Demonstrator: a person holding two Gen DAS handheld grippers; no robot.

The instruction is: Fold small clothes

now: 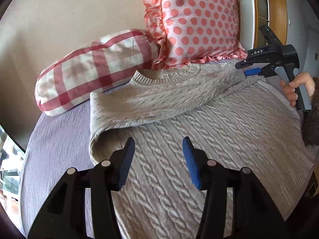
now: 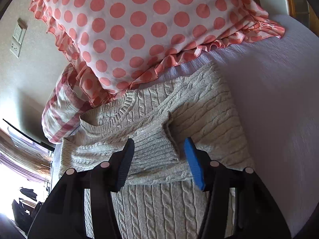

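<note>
Bedroom setting: lavender quilted bed cover (image 1: pixel 57 139) spread under a beige wall, wooden frame at far right. Grey cable-knit sweater (image 1: pixel 199 149) laid flat on the bed, neckline toward the pillows, one sleeve (image 1: pixel 159 97) folded diagonally across the chest. Sleeve's ribbed cuff (image 2: pixel 153 147) lying on the sweater body near the right shoulder. Pink polka-dot ruffled pillow (image 1: pixel 197 20) propped upright just behind the collar, ruffle touching the knit. Red-and-white checked bolster pillow (image 1: pixel 91 69) lying beside it, to the left of the sweater.

Left hand-held gripper (image 1: pixel 158 159): blue-padded fingers spread apart, hovering over the lower body of the sweater, nothing between them. Right hand-held gripper (image 2: pixel 159 159): fingers likewise spread wide, positioned either side of the cuff, not pinching it; contact with the knit cannot be determined. Same tool visible from the left wrist view at the sweater's right shoulder, handle held in a bare hand (image 1: pixel 295 89).
</note>
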